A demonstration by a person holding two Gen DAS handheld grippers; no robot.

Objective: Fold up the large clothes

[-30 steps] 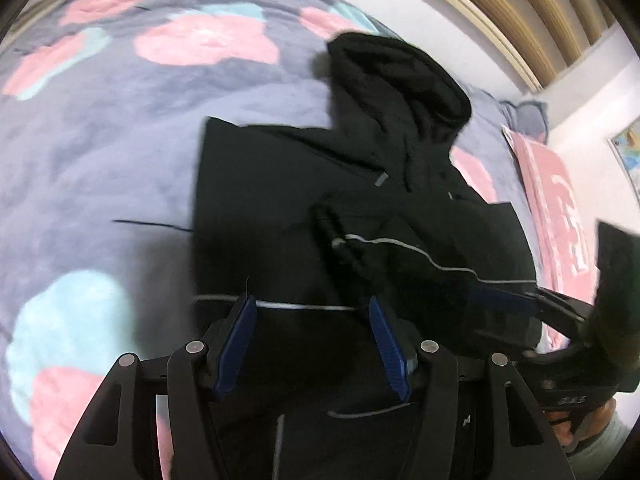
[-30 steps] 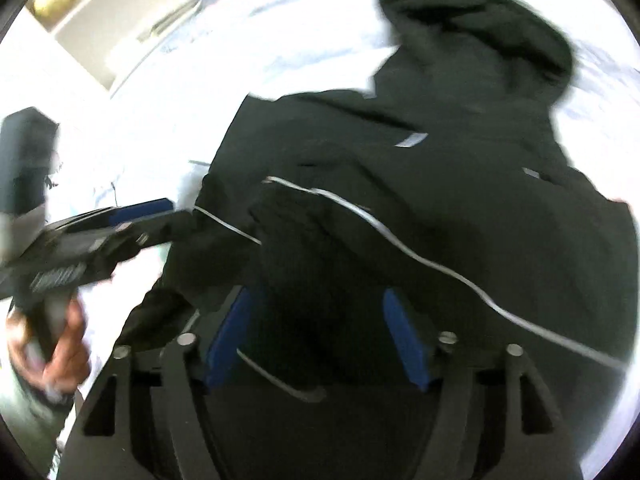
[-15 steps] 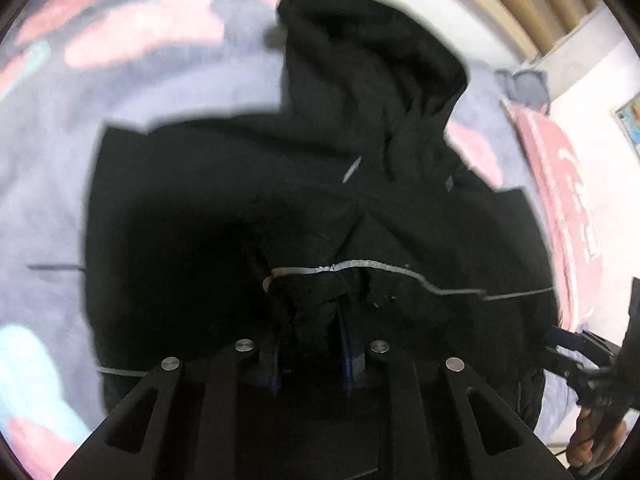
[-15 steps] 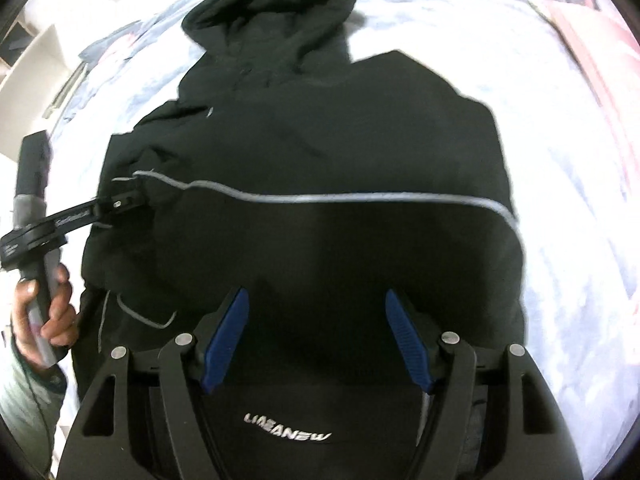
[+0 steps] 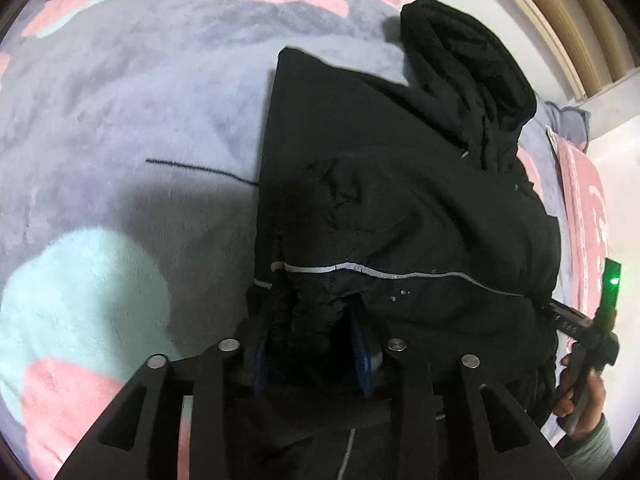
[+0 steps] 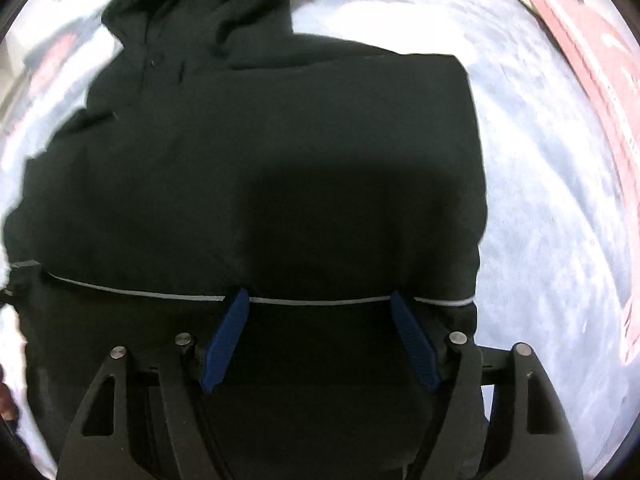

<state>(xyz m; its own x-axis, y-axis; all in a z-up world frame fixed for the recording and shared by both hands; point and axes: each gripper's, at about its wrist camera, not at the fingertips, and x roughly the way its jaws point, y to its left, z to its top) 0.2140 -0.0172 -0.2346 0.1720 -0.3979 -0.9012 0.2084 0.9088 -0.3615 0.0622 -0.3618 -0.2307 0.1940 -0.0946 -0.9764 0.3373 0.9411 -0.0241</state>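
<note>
On your left, the left gripper (image 5: 316,344) is clenched on a bunched fold of the black hooded jacket (image 5: 400,184), which lies on the floral blanket (image 5: 120,120), hood (image 5: 468,72) farthest from you; that pinch probably anchors the folded edge. On your right, the right gripper (image 6: 320,336) hangs released over the jacket's grey stripe (image 6: 312,301), its blue pads (image 6: 226,340) spread, likely ready for a matching grasp.

A large black hooded jacket (image 5: 408,208) lay spread on the bed, its hood (image 5: 472,76) crumpled at the far end. A thin pale reflective stripe (image 6: 160,294) ran across its body. The near part was bunched and folded up over the body, the cloth there wrinkled, the sides lying fairly straight.
</note>
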